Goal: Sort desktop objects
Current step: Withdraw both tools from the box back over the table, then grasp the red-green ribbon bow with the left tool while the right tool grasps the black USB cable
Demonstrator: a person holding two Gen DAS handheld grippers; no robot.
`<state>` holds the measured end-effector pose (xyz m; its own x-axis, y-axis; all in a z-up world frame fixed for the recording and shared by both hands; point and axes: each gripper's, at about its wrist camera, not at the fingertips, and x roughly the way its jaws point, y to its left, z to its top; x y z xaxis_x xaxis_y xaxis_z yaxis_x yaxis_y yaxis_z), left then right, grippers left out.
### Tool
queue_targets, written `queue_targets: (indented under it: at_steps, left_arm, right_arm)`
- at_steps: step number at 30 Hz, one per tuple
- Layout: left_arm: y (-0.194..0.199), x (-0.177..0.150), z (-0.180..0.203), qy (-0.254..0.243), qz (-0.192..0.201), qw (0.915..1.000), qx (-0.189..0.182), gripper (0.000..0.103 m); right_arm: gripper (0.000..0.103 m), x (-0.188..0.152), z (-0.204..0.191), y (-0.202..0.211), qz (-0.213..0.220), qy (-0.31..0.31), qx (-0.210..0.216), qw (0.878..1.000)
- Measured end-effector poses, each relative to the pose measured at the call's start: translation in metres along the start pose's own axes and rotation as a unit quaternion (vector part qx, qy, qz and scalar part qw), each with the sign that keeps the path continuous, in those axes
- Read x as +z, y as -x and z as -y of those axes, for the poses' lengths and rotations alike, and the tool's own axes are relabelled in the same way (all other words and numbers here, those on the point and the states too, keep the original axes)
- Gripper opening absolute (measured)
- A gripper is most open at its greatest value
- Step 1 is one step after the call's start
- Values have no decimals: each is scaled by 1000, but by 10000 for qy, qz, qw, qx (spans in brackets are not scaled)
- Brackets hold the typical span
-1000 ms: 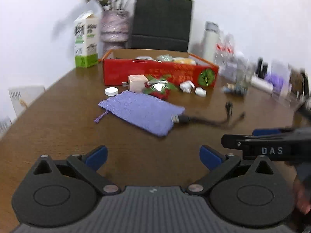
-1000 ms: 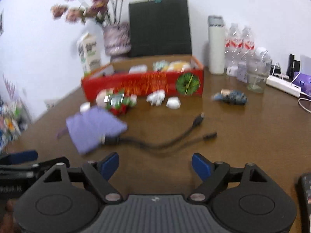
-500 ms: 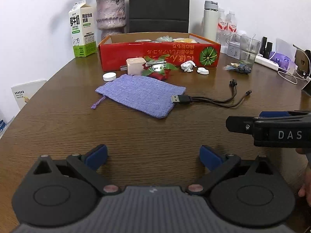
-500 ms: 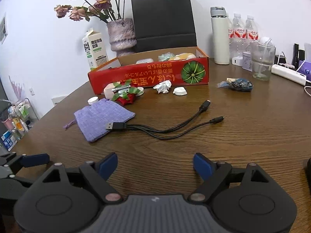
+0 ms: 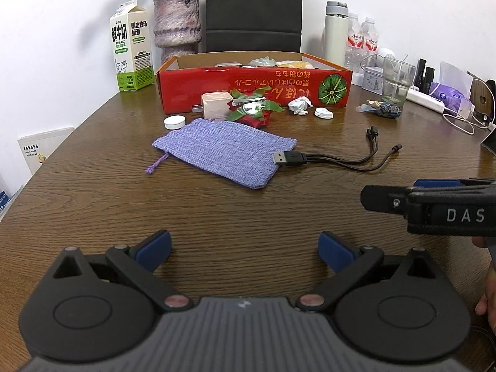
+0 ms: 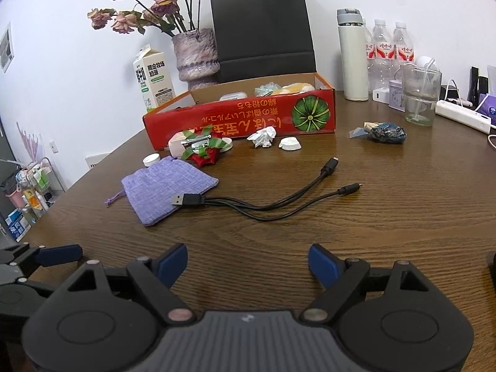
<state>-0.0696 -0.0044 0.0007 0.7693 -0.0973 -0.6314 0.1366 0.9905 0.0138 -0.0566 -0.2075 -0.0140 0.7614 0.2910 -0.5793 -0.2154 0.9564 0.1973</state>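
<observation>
A purple cloth pouch (image 5: 226, 152) (image 6: 164, 186) lies mid-table with a black USB cable (image 5: 338, 158) (image 6: 266, 204) beside it, plug end touching the pouch. Behind them lie a pink charger (image 5: 214, 108), a red-green bow (image 5: 252, 110) (image 6: 203, 150), a white cap (image 5: 174, 122), crumpled paper (image 5: 299, 105) (image 6: 263, 136) and a white lid (image 5: 323, 112) (image 6: 290, 143). A red cardboard box (image 5: 248, 90) (image 6: 241, 121) holds several items. My left gripper (image 5: 245, 249) and right gripper (image 6: 248, 263) are open, empty, low over the near table.
A milk carton (image 5: 131, 46), vase of dried roses (image 6: 195, 55), black paper bag (image 6: 263, 28), white flask (image 6: 352, 55), water bottles (image 6: 390, 49), glass (image 6: 420, 93), power strip (image 6: 462, 114) and a dark wrapper (image 6: 384, 131) stand along the back and right.
Both cameras were blurred and swinging a second ago and have now settled. The view has steadied, level over the near table. Nothing on the table has moved.
</observation>
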Motion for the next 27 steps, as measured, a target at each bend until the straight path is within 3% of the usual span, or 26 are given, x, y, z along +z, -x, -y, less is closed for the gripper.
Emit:
queue_targets:
  at_steps: [15, 18, 21, 24, 27]
  left_arm:
    - [-1, 0, 0, 4, -1, 10000, 4, 103]
    - [0, 4, -5, 220, 55, 9997, 50, 103]
    - [2, 19, -14, 426, 217, 9988, -116, 103]
    - [-1, 39, -15, 300, 508, 9982, -108, 103]
    - [-10, 56, -10, -15, 619, 9964, -575, 100]
  right_arm:
    - [85, 0, 2, 0, 50, -115, 1, 9999]
    - [85, 3, 1, -1, 47, 48, -64, 10000]
    - [83, 9, 1, -5, 40, 315, -205, 9993]
    - [78, 22, 3, -13, 60, 380, -370, 9986]
    - [76, 34, 12, -21, 41, 173, -463, 9988]
